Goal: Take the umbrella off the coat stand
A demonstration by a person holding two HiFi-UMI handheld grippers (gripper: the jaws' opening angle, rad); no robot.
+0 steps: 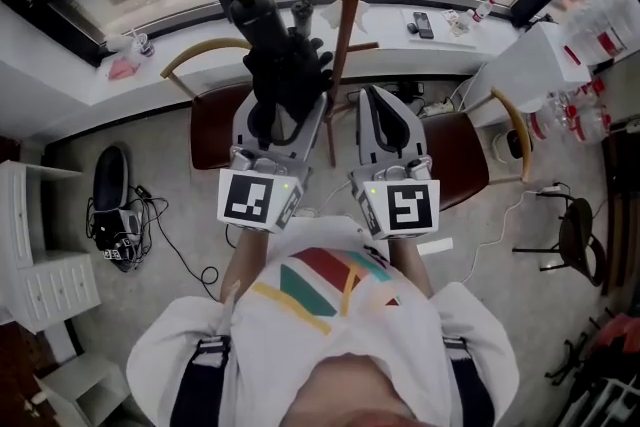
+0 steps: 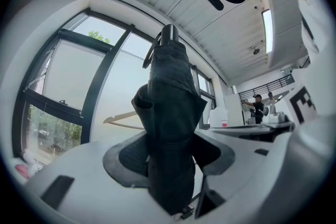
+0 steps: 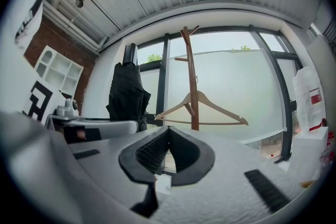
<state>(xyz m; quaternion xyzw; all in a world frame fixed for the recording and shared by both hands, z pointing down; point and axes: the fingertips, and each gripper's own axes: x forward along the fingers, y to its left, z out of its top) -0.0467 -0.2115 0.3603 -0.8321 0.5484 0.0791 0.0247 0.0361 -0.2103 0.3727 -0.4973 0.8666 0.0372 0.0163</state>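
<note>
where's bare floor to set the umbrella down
Barest floor is at left, between the black bag and the left chair; cables trail just below it. Right of the right chair a white cable crosses. Around the coat stand it is crowded.

Both arms are reaching out ahead of the chest, the left forearm [image 1: 240,263] and the right forearm [image 1: 408,263] running side by side. The left tongs [image 1: 285,110] are clamping the folded black umbrella [image 1: 268,40]. Their pads are pressing into the cloth from both sides, and the jaws are standing fairly wide around the bundle, which is rising past the tips. The right tongs [image 1: 386,105] are hanging just beside them and pointing the same way. Their jaws are meeting at the tips, with nothing between them. Each gripper's marker cube is facing up toward the head: the left marker cube [image 1: 256,199] and the right marker cube [image 1: 406,207].
</note>
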